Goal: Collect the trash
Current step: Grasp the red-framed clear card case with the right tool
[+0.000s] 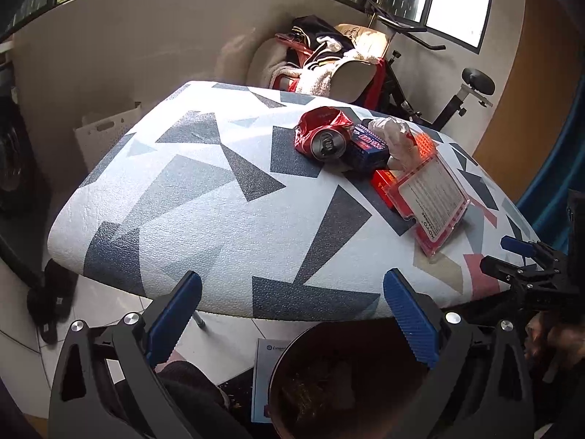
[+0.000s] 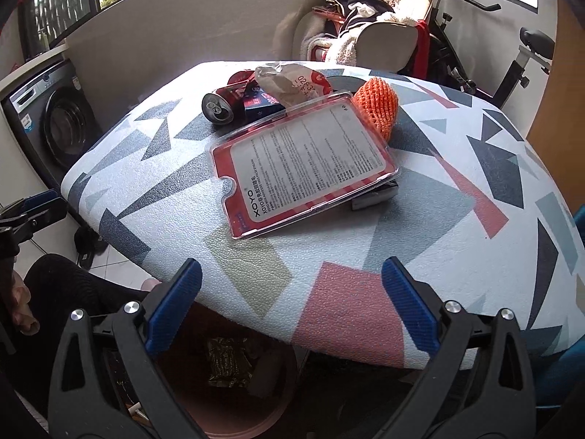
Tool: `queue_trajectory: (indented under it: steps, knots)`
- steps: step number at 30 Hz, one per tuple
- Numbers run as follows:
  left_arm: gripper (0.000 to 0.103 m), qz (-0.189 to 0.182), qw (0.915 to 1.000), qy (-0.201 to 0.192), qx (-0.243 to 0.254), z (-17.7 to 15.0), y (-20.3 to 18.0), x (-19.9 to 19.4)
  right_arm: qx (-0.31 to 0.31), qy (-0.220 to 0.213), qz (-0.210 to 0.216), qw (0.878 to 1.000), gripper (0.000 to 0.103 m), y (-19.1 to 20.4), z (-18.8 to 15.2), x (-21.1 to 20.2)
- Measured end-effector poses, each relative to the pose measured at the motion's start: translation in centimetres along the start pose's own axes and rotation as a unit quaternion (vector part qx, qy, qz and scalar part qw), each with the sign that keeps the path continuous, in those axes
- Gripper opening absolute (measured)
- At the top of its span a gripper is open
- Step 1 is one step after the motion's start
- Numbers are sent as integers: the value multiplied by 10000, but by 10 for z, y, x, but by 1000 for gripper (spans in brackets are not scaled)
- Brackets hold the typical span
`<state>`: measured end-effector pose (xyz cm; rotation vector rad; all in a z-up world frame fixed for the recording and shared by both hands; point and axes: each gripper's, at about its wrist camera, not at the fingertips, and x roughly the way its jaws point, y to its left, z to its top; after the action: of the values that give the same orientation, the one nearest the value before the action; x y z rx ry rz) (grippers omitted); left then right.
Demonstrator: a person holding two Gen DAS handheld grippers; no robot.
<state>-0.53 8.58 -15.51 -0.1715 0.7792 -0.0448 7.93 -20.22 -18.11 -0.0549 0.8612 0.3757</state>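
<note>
The clear plastic package [image 2: 303, 162] with the red card lies flat on the counter [image 2: 457, 256], the nearest piece of the trash; beyond it sit the crushed red can [image 2: 221, 104], a blue box [image 2: 265, 104], a crumpled wrapper [image 2: 292, 82] and orange foam netting [image 2: 376, 104]. Nothing is gripped, so the pick looks not yet begun. The right gripper [image 2: 291, 307] hangs at the counter's near edge, jaws spread wide and empty, well short of the package; it must reach forward. The left gripper [image 1: 292, 309], likewise wide and empty, hovers over the bin [image 1: 329, 384] below the package's side.

Both wrist views look past their open claws, low at the near edge of the patterned table [image 1: 204, 197], sharing the trash pile beyond
</note>
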Motion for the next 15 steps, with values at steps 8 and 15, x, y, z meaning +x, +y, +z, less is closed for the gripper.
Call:
queue_trajectory:
  steps: [8, 15]
  knots:
    - [97, -102, 9999, -94, -50, 23, -2, 18, 1285, 31, 820, 9883, 96, -31, 26, 37]
    - [97, -225, 9997, 10, -19, 18, -3, 30, 1596, 93, 933, 9827, 75, -25, 29, 69]
